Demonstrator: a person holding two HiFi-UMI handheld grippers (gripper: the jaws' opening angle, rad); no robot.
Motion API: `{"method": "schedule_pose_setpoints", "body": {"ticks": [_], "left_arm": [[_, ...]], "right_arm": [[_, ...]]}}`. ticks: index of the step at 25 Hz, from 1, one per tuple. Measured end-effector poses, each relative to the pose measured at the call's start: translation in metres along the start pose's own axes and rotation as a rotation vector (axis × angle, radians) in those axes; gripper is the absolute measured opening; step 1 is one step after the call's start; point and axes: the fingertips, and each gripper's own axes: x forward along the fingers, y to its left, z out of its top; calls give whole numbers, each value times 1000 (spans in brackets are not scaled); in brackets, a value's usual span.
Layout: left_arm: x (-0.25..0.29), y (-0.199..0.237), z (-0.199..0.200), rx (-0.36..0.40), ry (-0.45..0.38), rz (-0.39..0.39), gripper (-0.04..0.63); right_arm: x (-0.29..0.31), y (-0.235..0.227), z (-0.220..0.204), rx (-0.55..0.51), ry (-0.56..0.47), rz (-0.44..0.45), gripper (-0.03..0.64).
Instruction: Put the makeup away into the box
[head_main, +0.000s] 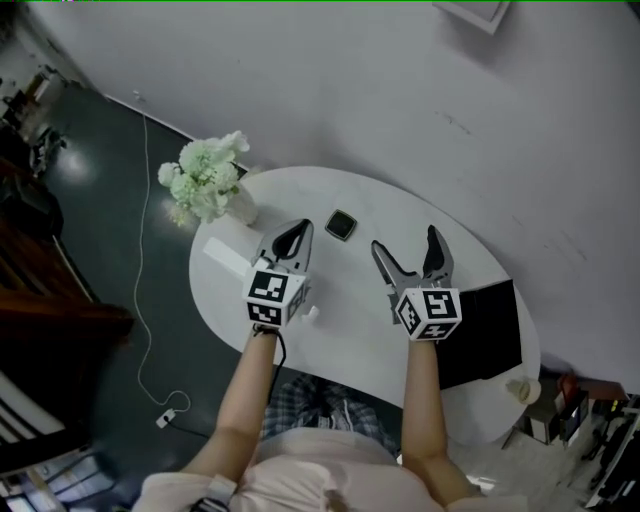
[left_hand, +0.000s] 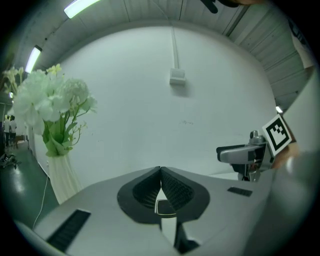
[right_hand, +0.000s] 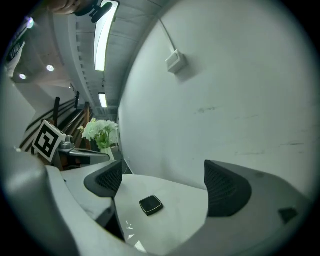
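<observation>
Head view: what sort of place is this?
Probably an indoor studio or workshop: white oval table against a bare wall, loose cable on the dark floor, ceiling strip lights.

white oval table (head_main: 350, 335) against pale wall (head_main: 400, 90), dark floor (head_main: 90, 210), ceiling strip lights (right_hand: 102, 40)

Desk (head_main: 345, 300): white top, smooth and glossy, picks up reflections. Compact (right_hand: 150, 205) mid-desk: black shiny lid with a paler rim, looks plastic. Left gripper (left_hand: 160, 170) and right gripper (right_hand: 165, 185): grey matt plastic shells. Pads (right_hand: 227, 192): black, fine ribbed texture, rubbery look. Marker cubes (head_main: 275, 293): matt black-on-white print. Black panel (head_main: 485, 335) at the desk's right end: flat, matt, material unclear. Vase (left_hand: 62, 175) at the desk's left end: white, ribbed. Floor (head_main: 110, 230) beside the desk: dark, slight sheen.
</observation>
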Motion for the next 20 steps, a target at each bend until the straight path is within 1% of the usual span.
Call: {"method": "schedule_pose_setpoints", "body": {"ticks": [4, 8, 10, 13, 16, 20], "left_arm": [[22, 21, -21, -31, 29, 15, 26], [39, 35, -38, -51, 48, 23, 26], [44, 36, -47, -58, 60, 20, 26], [52, 36, -61, -76, 76, 13, 26], [58, 37, -74, -97, 96, 17, 26], [61, 36, -87, -117, 125, 23, 26]], "right_arm": [[59, 28, -34, -45, 111, 121, 506], [107, 51, -79, -136, 262, 263, 506], [122, 57, -101, -172, 335, 319, 506], [136, 60, -130, -209, 430, 374, 505], [143, 61, -152, -272, 515, 414, 505], [147, 61, -172, -301, 603, 457, 503]]}}
